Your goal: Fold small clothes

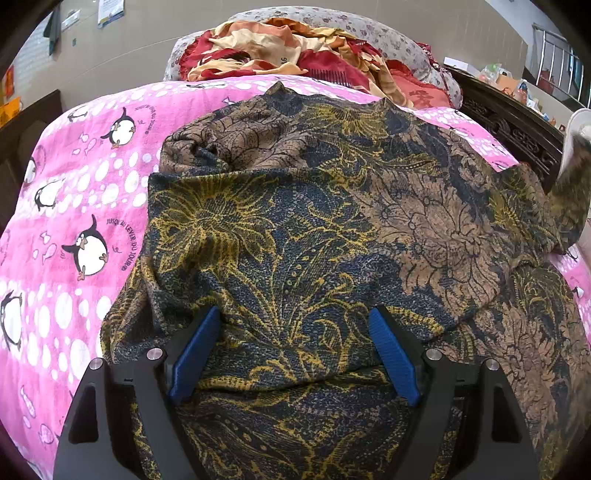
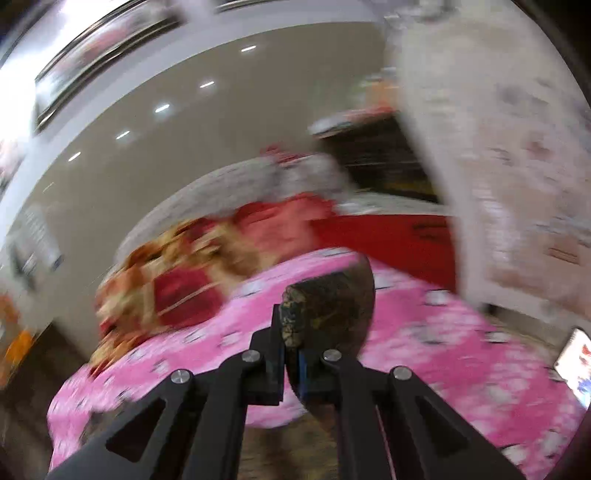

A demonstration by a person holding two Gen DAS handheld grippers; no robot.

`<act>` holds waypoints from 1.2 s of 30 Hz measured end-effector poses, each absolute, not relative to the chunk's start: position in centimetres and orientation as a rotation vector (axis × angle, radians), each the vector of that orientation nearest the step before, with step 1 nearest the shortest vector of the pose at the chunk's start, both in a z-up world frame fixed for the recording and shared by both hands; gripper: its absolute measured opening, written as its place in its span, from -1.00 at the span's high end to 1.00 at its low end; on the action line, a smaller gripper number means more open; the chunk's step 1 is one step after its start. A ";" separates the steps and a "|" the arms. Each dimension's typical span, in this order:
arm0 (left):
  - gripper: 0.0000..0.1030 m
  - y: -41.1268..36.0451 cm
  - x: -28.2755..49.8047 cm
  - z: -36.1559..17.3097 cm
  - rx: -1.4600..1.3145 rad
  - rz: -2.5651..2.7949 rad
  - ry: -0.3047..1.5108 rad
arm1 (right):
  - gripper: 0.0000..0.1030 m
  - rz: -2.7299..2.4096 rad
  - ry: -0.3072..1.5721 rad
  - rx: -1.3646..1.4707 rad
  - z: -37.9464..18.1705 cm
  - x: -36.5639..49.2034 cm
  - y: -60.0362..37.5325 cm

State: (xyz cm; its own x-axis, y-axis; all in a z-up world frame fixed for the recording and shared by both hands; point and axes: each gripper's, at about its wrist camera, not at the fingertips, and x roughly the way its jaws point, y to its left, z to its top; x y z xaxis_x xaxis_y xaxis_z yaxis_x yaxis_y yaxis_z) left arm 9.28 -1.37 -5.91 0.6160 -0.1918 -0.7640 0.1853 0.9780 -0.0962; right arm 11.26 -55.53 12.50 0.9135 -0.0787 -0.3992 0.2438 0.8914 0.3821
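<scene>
A bed with a pink penguin sheet [image 1: 74, 206] fills the left wrist view from 6 to 12 o'clock, bare sheet showing along the 9 o'clock side. At 12 o'clock, at the far end of the bed, lies a heap of red and cream bedding [image 1: 295, 48] on a flowered pillow [image 1: 388, 33]. At 2 o'clock a dark carved bed frame [image 1: 517, 133] runs beside the sheet.

The garment [image 1: 314, 221], a dark blue, gold and brown floral knit, is spread over the middle of the sheet, its near part folded over itself, with one piece lifted off the bed at 3 o'clock.

The left hand-held gripper [image 1: 295, 350] sits at 6 o'clock just above the garment, its blue pads [image 1: 195, 354] wide apart with cloth between them, not pinched.

The right wrist view is blurred. There the right hand-held gripper [image 2: 291, 354] has its fingers together, clamped on a bunched edge of the garment above the sheet.
</scene>
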 end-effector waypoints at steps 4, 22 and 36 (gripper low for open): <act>-0.25 -1.3 9.3 -5.9 -0.011 -0.219 0.880 | 0.90 0.026 0.429 0.398 12.5 14.2 -47.5; -0.20 -0.8 7.9 -0.8 -0.076 -0.287 0.783 | 0.89 0.449 0.872 0.081 -4.9 13.3 -20.6; -0.19 0.4 9.5 -1.2 -0.325 -0.348 0.877 | 0.89 0.409 0.762 -0.093 -3.1 11.2 -18.3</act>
State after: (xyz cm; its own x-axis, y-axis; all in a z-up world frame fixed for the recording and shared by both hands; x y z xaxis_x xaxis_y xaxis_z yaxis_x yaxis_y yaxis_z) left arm 9.50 0.45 -1.25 0.5906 -0.4244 -0.6864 0.1625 0.8957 -0.4139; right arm 11.22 -18.32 -3.10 0.6487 0.3263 -0.6876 -0.3930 0.9173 0.0645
